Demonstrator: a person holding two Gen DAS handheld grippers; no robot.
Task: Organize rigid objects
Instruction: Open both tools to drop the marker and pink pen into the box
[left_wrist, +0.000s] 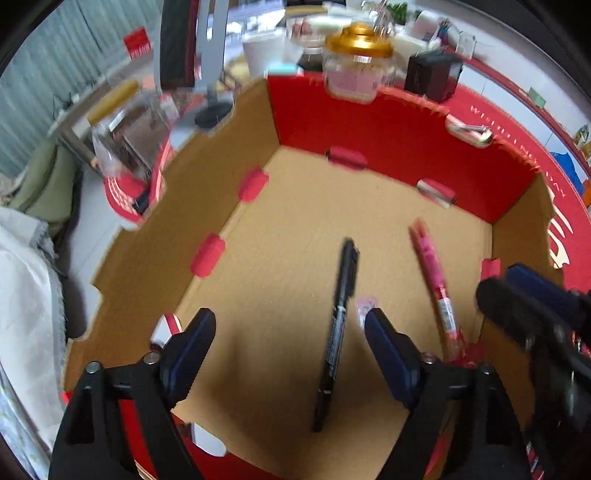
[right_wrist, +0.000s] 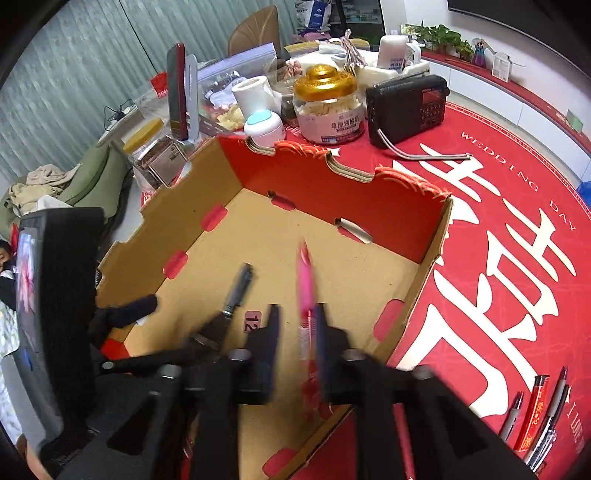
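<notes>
An open cardboard box (left_wrist: 388, 147) with red inner walls sits on a red tablecloth (right_wrist: 517, 221). A black pen (left_wrist: 340, 325) lies lengthwise in the box, under the wide gap of my open left gripper (left_wrist: 291, 328), and neither pad touches it. A pink pen (left_wrist: 432, 273) slants beside it, blurred. In the right wrist view my right gripper (right_wrist: 297, 325) stands open over the box's near edge. The pink pen (right_wrist: 306, 284) shows in its gap close to the right finger, with free space on the left. The black pen (right_wrist: 238, 288) lies to its left.
Behind the box (right_wrist: 332, 192) stand a gold-lidded jar (right_wrist: 327, 107), a black radio (right_wrist: 406, 107), a teal-lidded pot (right_wrist: 264, 127), a yellow-lidded jar (right_wrist: 155, 155) and a phone on a stand (right_wrist: 177, 96). Several more pens (right_wrist: 539, 417) lie on the cloth at lower right.
</notes>
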